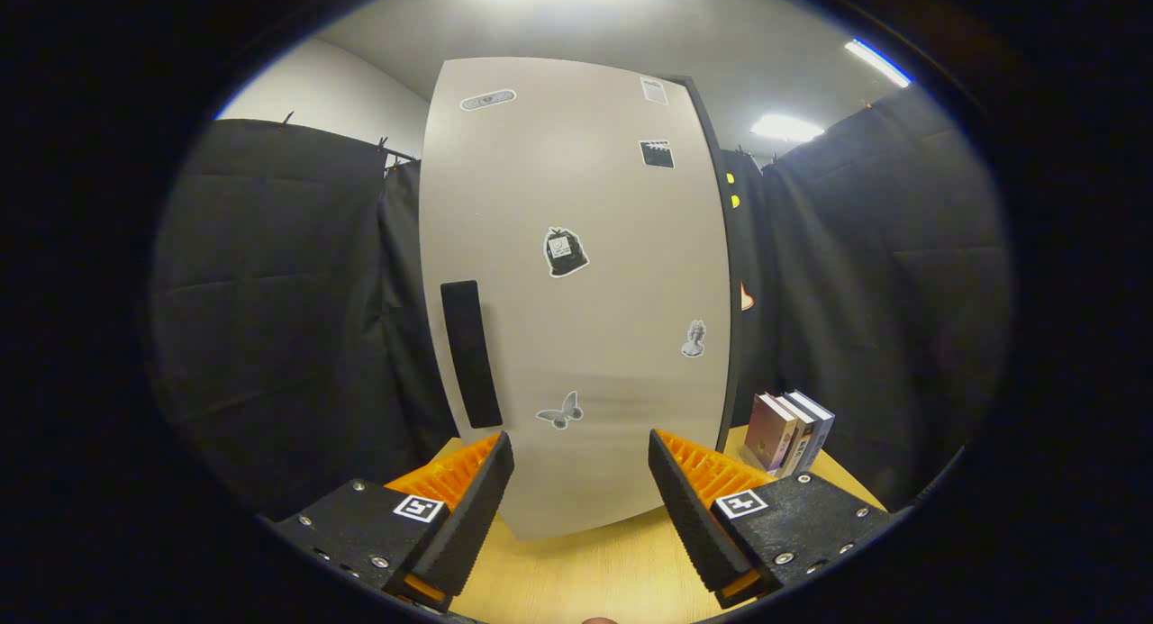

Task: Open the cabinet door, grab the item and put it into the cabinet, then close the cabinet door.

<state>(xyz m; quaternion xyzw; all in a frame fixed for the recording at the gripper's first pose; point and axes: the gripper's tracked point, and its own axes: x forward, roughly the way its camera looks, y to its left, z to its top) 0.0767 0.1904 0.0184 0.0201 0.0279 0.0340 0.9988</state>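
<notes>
— So, where are we?

— At step one, I'd say. The cabinet door (576,291) stands shut dead ahead at twelve o'clock: a flat, matte pale panel dotted with small stickers. My gripper (581,480) is spread wide, holding nothing, fingers ribbed like combs.

— And the handle?

— A dark upright bar (470,354) at about ten o'clock from the fingers, near the door's left edge. I judge I must swing left and close on it, then pull.

— The item?

— Likely the books (793,430), upright on the smooth wooden table (612,570) at two o'clock, just beside the cabinet.
</notes>
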